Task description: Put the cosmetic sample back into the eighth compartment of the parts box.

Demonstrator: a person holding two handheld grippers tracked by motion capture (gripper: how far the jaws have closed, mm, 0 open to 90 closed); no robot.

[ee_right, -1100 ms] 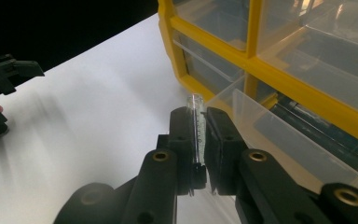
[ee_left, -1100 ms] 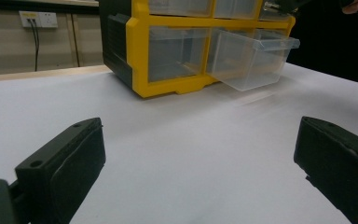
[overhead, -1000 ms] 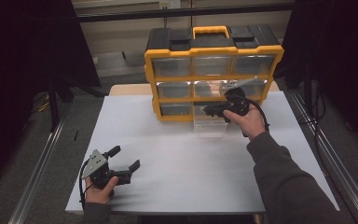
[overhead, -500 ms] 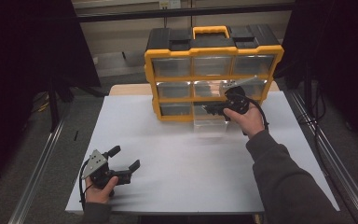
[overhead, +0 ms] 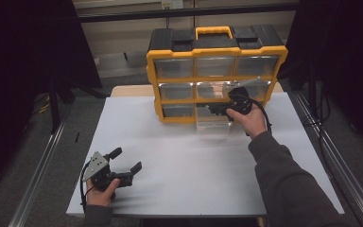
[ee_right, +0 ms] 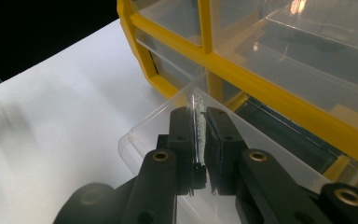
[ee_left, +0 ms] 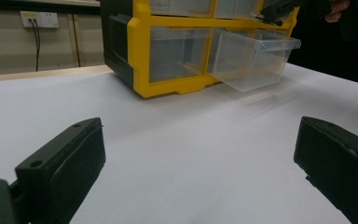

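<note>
At the yellow organizer (overhead: 215, 71) on the white table (overhead: 179, 156), the right gripper (ee_right: 199, 135) pinches the front wall of the clear drawer (ee_left: 251, 58), pulled partly out of the bottom row. Near the table's front left, the left gripper (overhead: 123, 165) rests with jaws wide apart, holding nothing.

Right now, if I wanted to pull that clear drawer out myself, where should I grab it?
Probably by its front wall, from above. The clear drawer sticks out of the yellow organizer with its top open, so its thin upright front offers an edge; the right tongs pinch it there, one jaw inside, one outside.
</note>
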